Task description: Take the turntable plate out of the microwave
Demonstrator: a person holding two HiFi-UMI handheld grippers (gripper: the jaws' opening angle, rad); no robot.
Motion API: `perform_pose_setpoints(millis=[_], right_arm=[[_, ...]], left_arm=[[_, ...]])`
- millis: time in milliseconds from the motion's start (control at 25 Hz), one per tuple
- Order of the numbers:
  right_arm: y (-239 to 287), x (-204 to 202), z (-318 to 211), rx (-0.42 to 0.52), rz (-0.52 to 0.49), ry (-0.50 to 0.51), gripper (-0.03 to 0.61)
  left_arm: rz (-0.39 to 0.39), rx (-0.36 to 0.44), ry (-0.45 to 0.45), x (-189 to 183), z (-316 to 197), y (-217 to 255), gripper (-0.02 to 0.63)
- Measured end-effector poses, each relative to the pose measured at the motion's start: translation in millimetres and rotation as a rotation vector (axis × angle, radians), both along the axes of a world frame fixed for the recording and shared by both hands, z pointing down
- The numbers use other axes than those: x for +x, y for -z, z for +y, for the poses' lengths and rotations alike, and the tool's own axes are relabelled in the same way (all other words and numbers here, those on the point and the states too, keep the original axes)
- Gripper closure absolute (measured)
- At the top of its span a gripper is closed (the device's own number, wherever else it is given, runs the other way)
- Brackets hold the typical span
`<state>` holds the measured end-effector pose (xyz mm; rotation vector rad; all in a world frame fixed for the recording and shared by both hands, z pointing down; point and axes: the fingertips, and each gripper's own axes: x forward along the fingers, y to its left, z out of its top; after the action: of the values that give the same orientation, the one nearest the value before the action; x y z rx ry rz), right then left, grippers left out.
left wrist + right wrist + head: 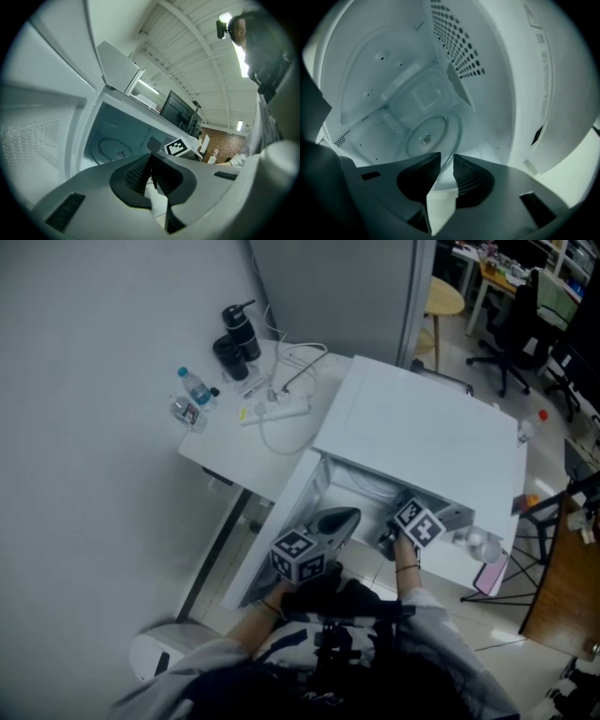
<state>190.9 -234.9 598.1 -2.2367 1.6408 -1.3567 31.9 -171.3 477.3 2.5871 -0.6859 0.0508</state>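
The white microwave (pixel 422 427) stands open at the centre of the head view, with both grippers at its mouth. The glass turntable plate (pixel 433 136) lies on the cavity floor. The right gripper (pixel 446 164), at the lower centre of its own view, grasps the plate's near rim between 2 narrowly parted jaws. The left gripper (pixel 151 164) is clenched on nothing, just outside the cavity.

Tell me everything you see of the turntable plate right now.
The turntable plate is a round disc of clear glass with a raised rim and a hub showing through its centre. It lies on the floor inside the open microwave, nothing on it. Its near rim runs into the gap between the jaws of the right gripper; whether the pads press it is unclear.
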Motion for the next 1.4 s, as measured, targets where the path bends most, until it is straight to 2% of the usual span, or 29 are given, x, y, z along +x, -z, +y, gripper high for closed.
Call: perform_pose_setpoints(millis=[200,480,600,800,960,1000,1040,1080,1160,1320,1400], right_arm=[[4.4,1.3,5.8,0.128,-0.280,-0.069,0.534],[7.8,-26.9,10.9,0.168,-0.370,0.010,0.571],[15.9,-48.5,8.0,0.212,-0.408,0.087,0.584],[0.1,-72.3,9.7,0.106,-0.474,0.109,0.583],[-4.6,-73.9,9.5,0.053,-0.380,0.126,0.576],[-3.7,-72.7,8.8,0.048,-0.363,0.126,0.546],[-2.0,-71.3,8.4,0.047,-0.354,0.123,0.487],[-0.1,-70.0,8.6,0.048,-0.356,0.118,0.479],[1.6,-67.5,10.3,0.054,-0.402,0.095,0.478],[-8.7,-65.0,13.9,0.031,-0.564,0.017,0.476],[-9.8,-65.0,13.3,0.028,-0.571,0.021,0.476]], left_arm=[[0.023,-0.011,-0.022,6.7,-2.0,0.2,0.614],[0.019,-0.042,-0.037,12.1,-3.9,-9.1,0.614],[0.012,-0.044,-0.039,13.4,-4.1,-11.8,0.614],[0.009,-0.045,-0.044,14.0,-4.7,-12.3,0.614],[-0.001,-0.038,-0.041,11.7,-7.0,-13.6,0.614],[-0.002,-0.037,-0.039,11.5,-7.9,-13.9,0.614],[-0.004,-0.036,-0.037,11.5,-8.6,-13.9,0.614],[-0.004,-0.036,-0.036,11.6,-9.2,-13.7,0.614],[-0.004,-0.036,-0.035,11.9,-10.1,-13.4,0.614],[-0.005,-0.036,-0.037,12.6,-11.7,-14.7,0.614],[-0.006,-0.037,-0.037,13.4,-12.5,-15.4,0.614]])
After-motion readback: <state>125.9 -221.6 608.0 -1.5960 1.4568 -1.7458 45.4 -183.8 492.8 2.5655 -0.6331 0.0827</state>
